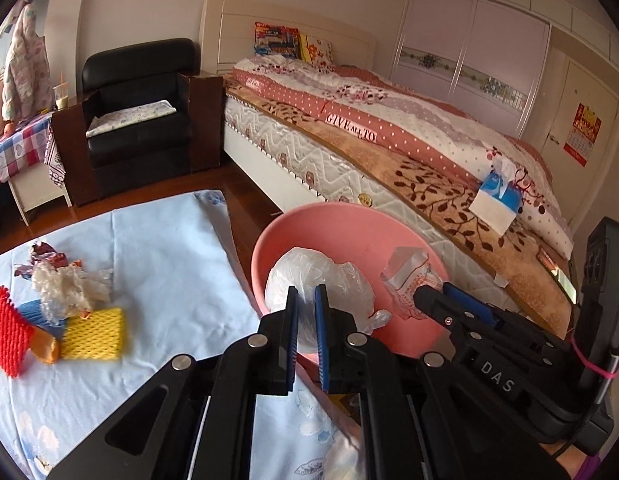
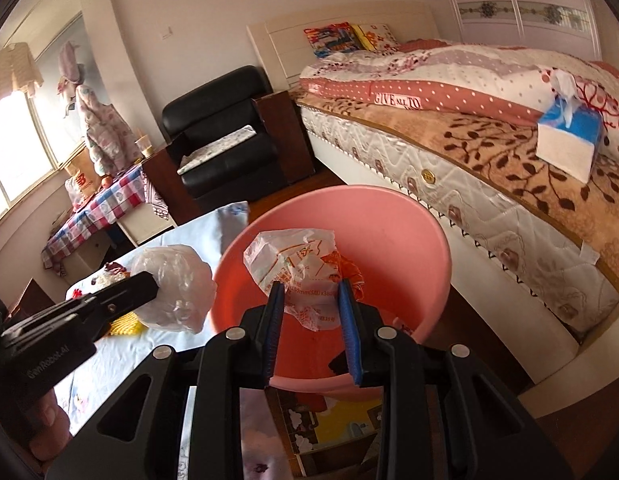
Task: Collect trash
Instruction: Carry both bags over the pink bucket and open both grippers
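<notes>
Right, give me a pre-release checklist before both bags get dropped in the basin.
1. Left gripper shut on the clear crumpled plastic bag: ok.
2. Right gripper shut on the white printed plastic bag: ok.
3. Printed bag over the round pink plastic basin: ok.
4. Clear bag fully over the basin: cannot tell, the wrist views disagree.
5. Trash cleared from the light blue cloth: not ok; red and yellow foam nets remain.
</notes>
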### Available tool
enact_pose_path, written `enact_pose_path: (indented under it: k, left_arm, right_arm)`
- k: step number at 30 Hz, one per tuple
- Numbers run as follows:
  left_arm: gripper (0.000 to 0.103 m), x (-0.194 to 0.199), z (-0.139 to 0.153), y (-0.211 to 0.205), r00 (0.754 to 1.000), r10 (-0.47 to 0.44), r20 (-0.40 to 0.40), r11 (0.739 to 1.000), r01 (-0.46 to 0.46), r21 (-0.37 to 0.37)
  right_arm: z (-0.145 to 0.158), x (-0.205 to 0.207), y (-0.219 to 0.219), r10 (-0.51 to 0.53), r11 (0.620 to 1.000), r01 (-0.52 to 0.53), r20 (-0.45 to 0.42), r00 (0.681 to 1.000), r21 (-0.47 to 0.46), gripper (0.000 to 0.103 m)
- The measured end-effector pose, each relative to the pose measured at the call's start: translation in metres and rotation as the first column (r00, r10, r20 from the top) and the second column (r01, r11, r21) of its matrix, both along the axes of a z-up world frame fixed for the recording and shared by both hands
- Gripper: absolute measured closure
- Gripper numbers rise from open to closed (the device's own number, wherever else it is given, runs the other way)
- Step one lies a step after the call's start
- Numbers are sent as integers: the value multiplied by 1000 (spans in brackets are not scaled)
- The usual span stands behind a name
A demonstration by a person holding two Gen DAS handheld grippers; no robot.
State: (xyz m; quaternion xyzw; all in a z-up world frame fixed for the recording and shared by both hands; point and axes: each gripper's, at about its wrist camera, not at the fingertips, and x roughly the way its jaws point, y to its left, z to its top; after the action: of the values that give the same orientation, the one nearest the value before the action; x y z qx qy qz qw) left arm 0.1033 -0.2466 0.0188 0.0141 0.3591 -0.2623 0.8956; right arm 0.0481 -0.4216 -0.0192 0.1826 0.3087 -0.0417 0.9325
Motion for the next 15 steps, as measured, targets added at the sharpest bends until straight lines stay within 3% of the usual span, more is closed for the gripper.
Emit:
enact_pose_path:
  k: [15]
  left_arm:
    - [95,21,-29,-25,999,-7,-50,999,10,52]
  right_arm:
    - [-17,13,-7,-18,1000,17,-53,998,-21,75]
